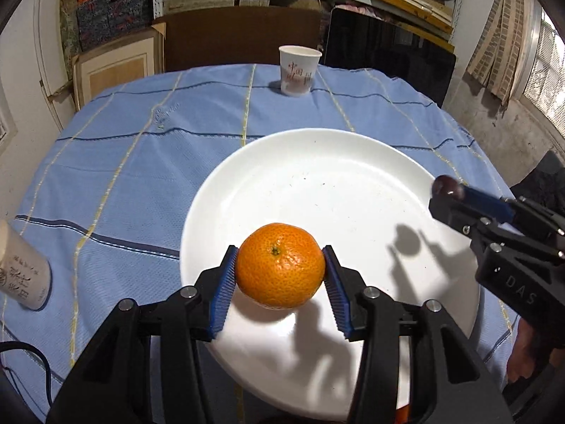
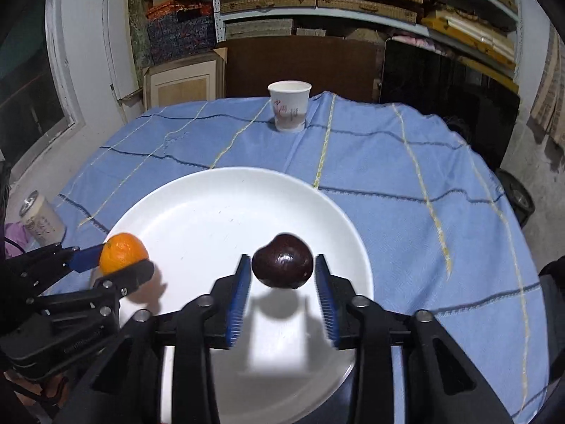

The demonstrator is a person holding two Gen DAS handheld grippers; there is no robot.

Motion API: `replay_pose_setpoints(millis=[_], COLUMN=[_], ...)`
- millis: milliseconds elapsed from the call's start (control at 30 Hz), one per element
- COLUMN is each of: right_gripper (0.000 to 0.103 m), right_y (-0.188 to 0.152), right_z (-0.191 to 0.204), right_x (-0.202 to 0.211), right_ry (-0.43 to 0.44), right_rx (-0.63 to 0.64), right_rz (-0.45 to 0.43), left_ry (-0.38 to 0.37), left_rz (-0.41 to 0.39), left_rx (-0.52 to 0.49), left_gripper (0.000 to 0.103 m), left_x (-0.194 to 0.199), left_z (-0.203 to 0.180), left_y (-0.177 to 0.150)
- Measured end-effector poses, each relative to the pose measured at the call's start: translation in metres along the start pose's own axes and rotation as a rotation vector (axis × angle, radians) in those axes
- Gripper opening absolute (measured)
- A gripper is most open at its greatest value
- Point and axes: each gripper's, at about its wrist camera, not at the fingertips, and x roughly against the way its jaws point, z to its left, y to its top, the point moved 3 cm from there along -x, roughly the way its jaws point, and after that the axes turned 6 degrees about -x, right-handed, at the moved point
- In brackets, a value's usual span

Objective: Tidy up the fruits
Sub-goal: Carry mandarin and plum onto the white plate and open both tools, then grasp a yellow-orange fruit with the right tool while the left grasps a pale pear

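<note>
Holding orange (image 1: 280,270), plum (image 2: 282,265), above plate (image 1: 317,162)

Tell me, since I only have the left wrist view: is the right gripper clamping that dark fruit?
Observer: No. In the right wrist view, both pads of the right gripper stand clear of the dark fruit.
Operator: Is it resting on the plate?
Observer: No. Its shadow lies apart from it on the white plate, so it is in the air.
Operator: Where is my orange from that side?
Observer: The orange, clamped in the left gripper, hangs over the plate's left rim.
</note>
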Motion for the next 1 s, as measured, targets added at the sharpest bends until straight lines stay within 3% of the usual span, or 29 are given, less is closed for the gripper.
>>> replay_pose_setpoints(millis=[67,100,133,167,367,433,533,767,1000], right_gripper=[0.05,0.051,0.051,0.052,0.057,0.063,0.063,0.063,0.063], right_y=[0.002,0.001,0.0,-0.001,-0.035,-0.057,-0.094,-0.183,-0.22], right_z=[0.001,0.001,0.001,0.0,-0.007,-0.008,-0.008,-0.003,0.025], right_x=[0.01,0.016,0.022,0.028,0.092,0.115,0.138,0.155,0.16], right_ry=[0.007,0.013,0.014,0.018,0.083,0.102,0.122,0.183,0.186], right_rx=[0.015,0.019,0.021,0.021,0.002,0.002,0.003,-0.049,0.023], right_rz=[-0.038,-0.049,-0.058,-0.065,-0.098,-0.1,-0.081,0.035,0.06], left_ry=[-0.016,-0.011,-0.001,0.008,-0.044,-0.062,-0.06,-0.034,-0.016], left_rz=[-0.026,-0.061,-0.083,-0.112,-0.131,-0.122,-0.111,-0.077,-0.039], left_rx=[-0.001,-0.003,0.0,0.007,0.033,0.02,-0.014,-0.074,-0.077], left_gripper=[0.054,0.061,0.075,0.08,0.081,0.083,0.089,0.089,0.089], left_x=[0.008,0.017,0.026,0.037,0.092,0.111,0.13,0.151,0.149], left_z=[0.001,0.003,0.004,0.006,0.01,0.008,0.0,-0.018,-0.026], left_y=[0.0,0.0,0.0,0.0,-0.028,-0.052,-0.09,-0.179,-0.22])
